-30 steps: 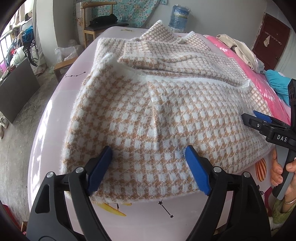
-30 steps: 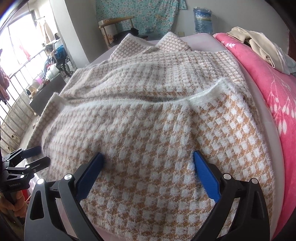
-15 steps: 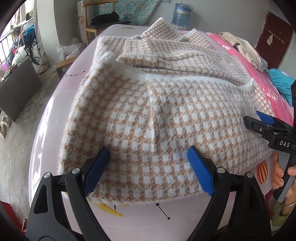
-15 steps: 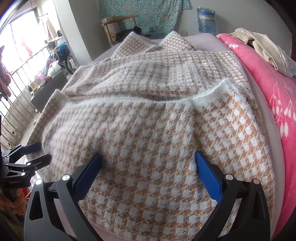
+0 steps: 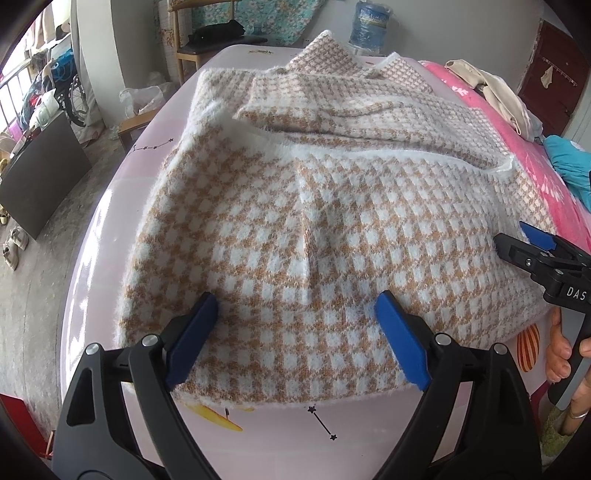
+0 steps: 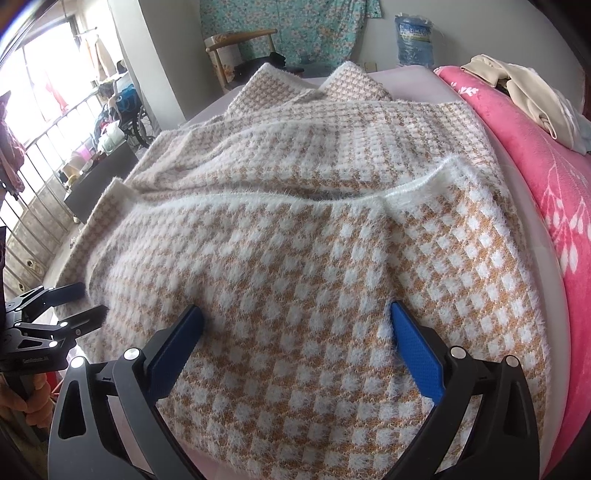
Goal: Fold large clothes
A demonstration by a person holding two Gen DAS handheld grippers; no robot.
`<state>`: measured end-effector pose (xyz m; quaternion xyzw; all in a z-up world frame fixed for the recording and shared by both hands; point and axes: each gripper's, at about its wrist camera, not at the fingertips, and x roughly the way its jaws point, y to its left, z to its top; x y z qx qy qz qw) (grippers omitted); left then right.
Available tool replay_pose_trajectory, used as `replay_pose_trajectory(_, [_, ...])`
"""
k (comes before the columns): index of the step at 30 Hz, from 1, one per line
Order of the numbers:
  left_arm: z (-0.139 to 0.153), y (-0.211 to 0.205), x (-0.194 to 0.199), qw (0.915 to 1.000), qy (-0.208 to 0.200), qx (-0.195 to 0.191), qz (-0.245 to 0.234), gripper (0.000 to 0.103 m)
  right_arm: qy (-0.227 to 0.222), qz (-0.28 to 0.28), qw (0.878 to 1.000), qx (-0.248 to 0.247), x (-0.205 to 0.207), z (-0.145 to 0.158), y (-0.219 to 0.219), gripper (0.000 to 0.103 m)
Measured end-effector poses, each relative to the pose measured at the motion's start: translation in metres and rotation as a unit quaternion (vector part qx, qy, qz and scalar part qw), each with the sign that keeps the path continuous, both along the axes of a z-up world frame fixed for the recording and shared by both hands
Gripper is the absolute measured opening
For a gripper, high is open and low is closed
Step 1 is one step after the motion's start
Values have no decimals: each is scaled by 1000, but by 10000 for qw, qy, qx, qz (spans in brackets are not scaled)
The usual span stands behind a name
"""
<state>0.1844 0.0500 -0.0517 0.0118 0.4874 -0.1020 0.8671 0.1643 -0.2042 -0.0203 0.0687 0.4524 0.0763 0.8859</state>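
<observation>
A fuzzy tan-and-white houndstooth sweater (image 5: 332, 221) lies spread over the bed, its upper part folded down across the body with a white edge (image 6: 413, 184) showing. My left gripper (image 5: 295, 299) is open, its blue pads wide apart over the near hem on the left side; no cloth is pinched between them. My right gripper (image 6: 295, 308) is also open over the hem on the right side, with only flat knit under it. Each wrist view shows the other gripper at its edge: the right gripper (image 5: 517, 236) and the left gripper (image 6: 90, 298).
The pale pink sheet (image 5: 280, 435) shows in front of the hem. A pink floral blanket (image 6: 554, 184) with beige clothes (image 6: 524, 85) on it runs along the right. Past the bed's far end stand a wooden chair (image 5: 207, 40) and a water bottle (image 5: 367, 22). The floor drops off at left.
The left gripper's jaws have spread slightly wider. Both grippers stay in place over the hem, and the sweater has not shifted.
</observation>
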Motion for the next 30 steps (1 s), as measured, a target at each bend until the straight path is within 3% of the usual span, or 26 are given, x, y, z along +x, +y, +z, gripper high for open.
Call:
replay_pose_trajectory(19, [0, -1, -1, 9999, 3, 46, 106, 85, 6, 104, 9999, 100, 0, 0, -4, 97])
replay_pose_trajectory(30, [63, 4, -3, 9955, -932, 162, -48, 85, 213, 201, 9989, 377, 7, 4, -11, 97])
